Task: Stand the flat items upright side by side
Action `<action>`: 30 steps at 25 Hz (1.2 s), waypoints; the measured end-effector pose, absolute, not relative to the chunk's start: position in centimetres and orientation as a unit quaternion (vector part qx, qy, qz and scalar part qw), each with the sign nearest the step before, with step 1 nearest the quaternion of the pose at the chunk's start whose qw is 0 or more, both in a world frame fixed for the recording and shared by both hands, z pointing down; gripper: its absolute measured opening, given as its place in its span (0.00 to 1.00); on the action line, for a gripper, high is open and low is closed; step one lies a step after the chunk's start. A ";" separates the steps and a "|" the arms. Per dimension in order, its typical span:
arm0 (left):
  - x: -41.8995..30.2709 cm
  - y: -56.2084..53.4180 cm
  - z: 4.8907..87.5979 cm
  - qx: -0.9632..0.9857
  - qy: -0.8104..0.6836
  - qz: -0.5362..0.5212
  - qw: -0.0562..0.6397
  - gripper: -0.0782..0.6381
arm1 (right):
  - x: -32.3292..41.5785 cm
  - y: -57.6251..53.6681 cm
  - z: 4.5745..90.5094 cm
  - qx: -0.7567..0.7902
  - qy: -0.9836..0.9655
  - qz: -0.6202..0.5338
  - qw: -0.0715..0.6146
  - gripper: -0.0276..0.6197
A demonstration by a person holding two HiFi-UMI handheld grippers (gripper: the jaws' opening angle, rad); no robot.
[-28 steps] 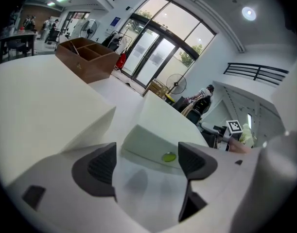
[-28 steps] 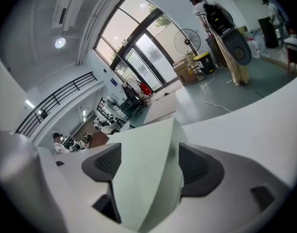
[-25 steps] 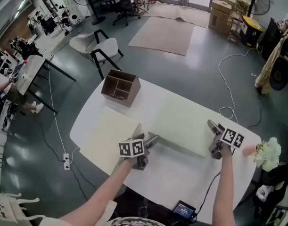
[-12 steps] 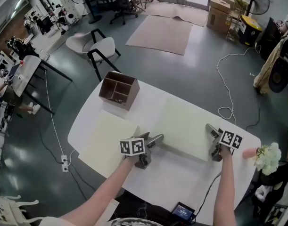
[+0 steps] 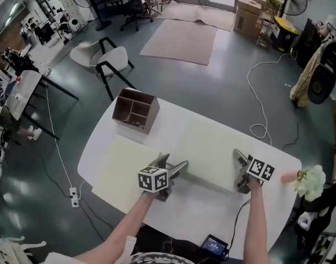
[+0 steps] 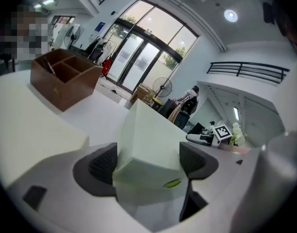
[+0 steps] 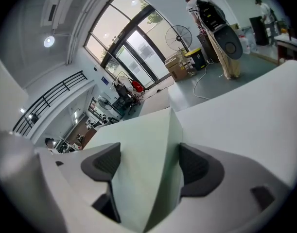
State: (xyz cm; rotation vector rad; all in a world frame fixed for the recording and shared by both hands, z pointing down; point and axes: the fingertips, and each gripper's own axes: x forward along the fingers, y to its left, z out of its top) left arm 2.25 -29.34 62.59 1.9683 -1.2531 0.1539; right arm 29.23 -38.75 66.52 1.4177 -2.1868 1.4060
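Looking along my left tongs point(image 6: 148, 161), both dark pads sit against a corner of the pale green flat box point(image 6: 148, 135), so they are gripping it. This view alone shows a small green oval sticker point(image 6: 172, 182) on the box's near edge, and my right tongs point(image 6: 206, 139) with their marker cube at the box's far corner, at right of centre. Looking along my right tongs point(image 7: 149, 164), the pads are closed on the other near corner of the box point(image 7: 143, 154). Its broad face slants to the upper left and its narrow side faces the right pad.

The head view gives the layout that neither of those does. My left tongs point(image 5: 176, 166) and right tongs point(image 5: 240, 172) hold the two near corners of the box point(image 5: 211, 144), which lies flat in the middle of the white bench point(image 5: 211, 213). Whether its near edge is off the bench I cannot tell. A cream flat box point(image 5: 126, 164) lies flat just left of it, and I cannot tell if the two touch. A wooden organiser point(image 5: 136, 110) stands at the bench's upper left corner.

The left gripper view cuts the cream flat box point(image 6: 41, 130) off at the lower left and shows the organiser point(image 6: 65, 79) at the upper left. Its contents are too dark to make out. In both gripper views the tongs hide the lower part of the box.
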 end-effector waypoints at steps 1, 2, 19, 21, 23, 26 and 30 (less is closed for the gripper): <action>1.7 -29.2 61.8 0.779 -0.497 0.066 0.376 0.68 | 28.7 -38.4 66.4 0.478 -0.734 0.476 0.079 0.62; 1.1 -29.1 61.0 0.783 -0.501 0.070 0.362 0.68 | 28.2 -38.0 66.4 0.478 -0.733 0.479 0.067 0.62; -6.2 -27.9 46.2 0.810 -0.530 -0.077 0.240 0.53 | 19.7 -35.6 64.9 0.453 -0.726 0.517 -0.013 0.59; -6.0 -27.6 45.1 0.818 -0.522 -0.083 0.226 0.53 | 19.3 -35.3 64.8 0.455 -0.724 0.518 -0.014 0.58; -5.8 -27.3 44.1 0.826 -0.513 -0.089 0.215 0.53 | 19.1 -34.9 64.8 0.458 -0.722 0.519 -0.018 0.58; -5.1 -26.7 42.7 0.837 -0.494 -0.108 0.208 0.52 | 19.4 -34.5 64.6 0.466 -0.721 0.512 -0.018 0.57; -3.4 -26.1 41.4 0.855 -0.472 -0.100 0.188 0.51 | 20.1 -34.5 64.3 0.478 -0.727 0.493 0.005 0.57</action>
